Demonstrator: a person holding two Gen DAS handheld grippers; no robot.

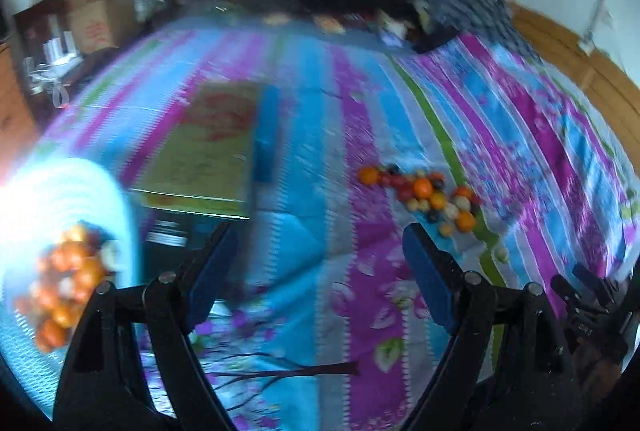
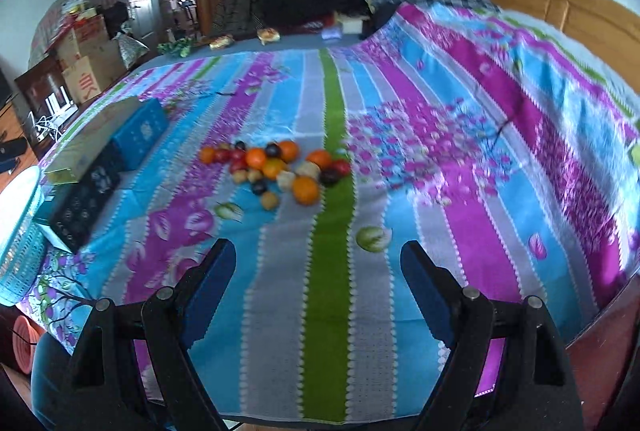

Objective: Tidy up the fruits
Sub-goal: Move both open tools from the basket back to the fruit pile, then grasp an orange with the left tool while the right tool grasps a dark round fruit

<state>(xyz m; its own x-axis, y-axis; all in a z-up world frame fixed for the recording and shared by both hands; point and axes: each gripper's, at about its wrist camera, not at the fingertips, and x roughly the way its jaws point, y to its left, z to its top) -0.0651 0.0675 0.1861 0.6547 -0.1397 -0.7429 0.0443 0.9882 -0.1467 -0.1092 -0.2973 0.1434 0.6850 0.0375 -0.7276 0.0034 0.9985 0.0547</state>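
Both my left tool (image 1: 316, 251) and right tool (image 2: 318, 263) gape wide and empty, the loose heap of small orange, red and dark round fruits (image 2: 276, 165) lying at twelve o'clock on the striped floral bedspread (image 2: 440, 191), where I judge a clumsy pinch on soft bedding could send them rolling.

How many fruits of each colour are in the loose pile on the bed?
Orange fruits: 6
Red fruits: 4
Dark purple fruits: 4
Pale yellow fruits: 5
Total: about 19; some overlap.
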